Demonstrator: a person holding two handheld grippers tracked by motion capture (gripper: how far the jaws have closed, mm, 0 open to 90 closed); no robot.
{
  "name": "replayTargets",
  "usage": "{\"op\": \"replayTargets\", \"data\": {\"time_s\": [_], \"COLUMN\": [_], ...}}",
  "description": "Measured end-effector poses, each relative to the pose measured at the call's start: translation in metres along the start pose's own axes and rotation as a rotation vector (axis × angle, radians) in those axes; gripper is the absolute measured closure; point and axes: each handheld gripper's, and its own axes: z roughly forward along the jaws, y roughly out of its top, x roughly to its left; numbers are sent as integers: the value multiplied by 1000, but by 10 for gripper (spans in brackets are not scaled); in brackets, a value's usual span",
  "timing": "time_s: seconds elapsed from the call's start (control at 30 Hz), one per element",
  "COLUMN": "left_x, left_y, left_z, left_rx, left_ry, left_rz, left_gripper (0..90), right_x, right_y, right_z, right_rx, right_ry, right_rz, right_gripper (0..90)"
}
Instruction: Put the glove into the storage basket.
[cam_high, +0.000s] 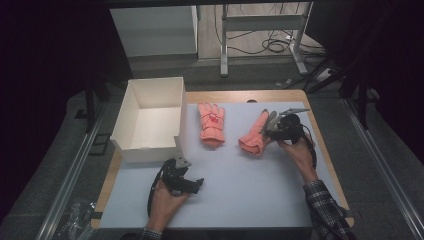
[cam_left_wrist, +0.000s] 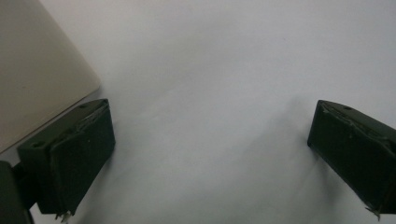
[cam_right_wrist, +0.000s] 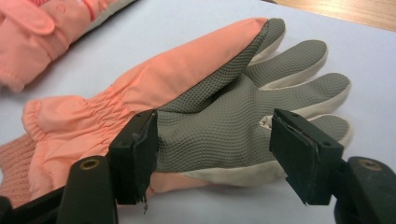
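1. Left gripper (cam_high: 184, 163): held low near the front of the grey mat (cam_high: 240, 195). Jaws stand wide apart over bare mat, with nothing between them.
2. White box (cam_high: 131, 110): just beyond the left gripper, one corner close beside its jaw. The box is open-topped, and nothing is visible inside.
3. Right gripper (cam_high: 270, 120): jaws partly open, straddling the palm of the palm-up glove (cam_right_wrist: 219, 116). One pad sits against the grey textured palm near the cuff side; the other stands at the finger side. Whether the pads press on the glove cannot be told.
4. Second glove (cam_high: 211, 123): lies back-up on the mat, left of the right gripper, between it and the box, apart from the first glove.
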Motion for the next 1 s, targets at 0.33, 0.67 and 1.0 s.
{"op": "replayTargets", "data": {"time_s": [0.33,0.67,1.0], "left_x": [0,0,0], "left_y": [0,0,0], "left_z": [0,0,0], "left_rx": [0,0,0], "left_ry": [0,0,0], "left_rz": [1,1,0], "left_gripper": [7,7,7], "right_x": [-2,2,15], "right_y": [12,12,10], "right_z": [6,33,28], "right_rx": [-5,126,114], "right_ry": [-30,-105,-162], "right_rz": [39,41,-23], "right_gripper": [323,452,831]}}
